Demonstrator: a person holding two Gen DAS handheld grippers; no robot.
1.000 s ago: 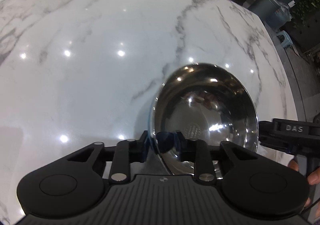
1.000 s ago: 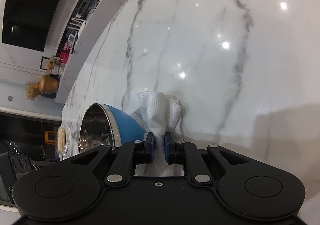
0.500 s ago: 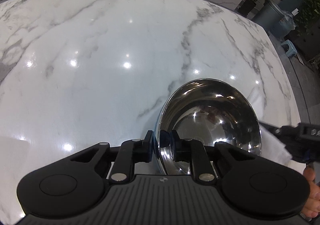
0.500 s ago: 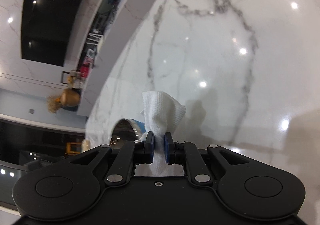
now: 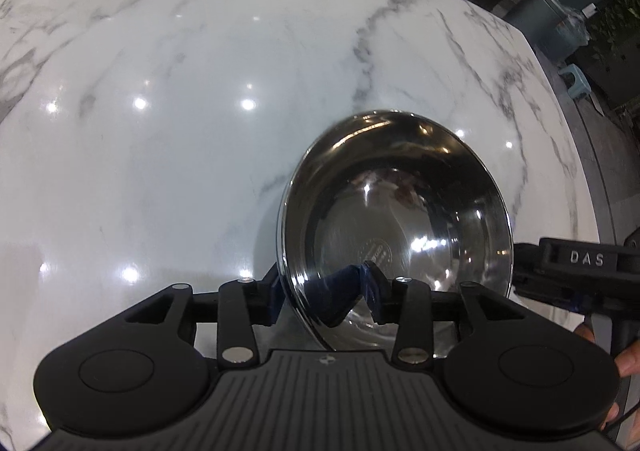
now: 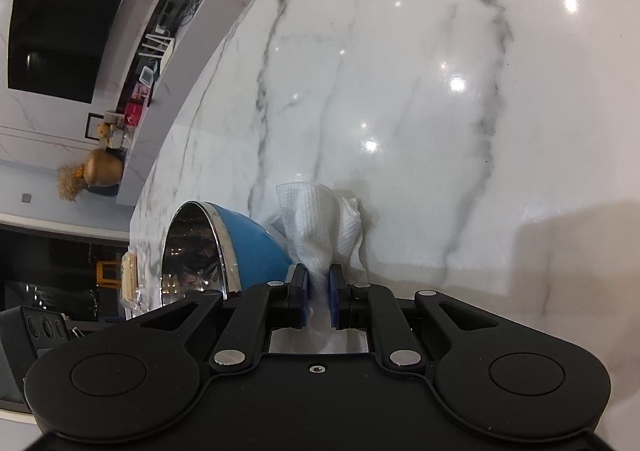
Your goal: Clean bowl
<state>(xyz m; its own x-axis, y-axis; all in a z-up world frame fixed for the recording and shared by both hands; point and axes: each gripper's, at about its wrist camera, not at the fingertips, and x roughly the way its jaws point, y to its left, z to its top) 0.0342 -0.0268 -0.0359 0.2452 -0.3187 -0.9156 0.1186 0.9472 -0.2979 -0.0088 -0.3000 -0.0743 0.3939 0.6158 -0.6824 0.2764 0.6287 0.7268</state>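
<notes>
A bowl (image 5: 400, 211), steel inside and blue outside (image 6: 256, 247), rests on the white marble table (image 5: 180, 91). My left gripper (image 5: 325, 291) straddles its near rim, one finger outside the wall and one inside. Its jaws are opening and the pads stand off the rim. My right gripper (image 6: 318, 287) is shut on a white cloth (image 6: 320, 219), which bunches up ahead of the fingers just right of the bowl's blue wall. In the left wrist view the right gripper (image 5: 572, 263) shows at the right edge, beside the bowl, with a hand (image 5: 628, 363) below it.
The table's far-right edge (image 5: 560, 99) drops off toward a grey bin (image 5: 544, 19), potted plants and a small stool (image 5: 576, 79). Left of the bowl in the right wrist view lie a wrapped packet (image 6: 129, 279), and beyond the table a ledge with a gold vase (image 6: 104, 167).
The left jaws, earlier shut on the bowl's rim, have spread apart. The right gripper lifted away with the cloth, then came back down beside the bowl.
</notes>
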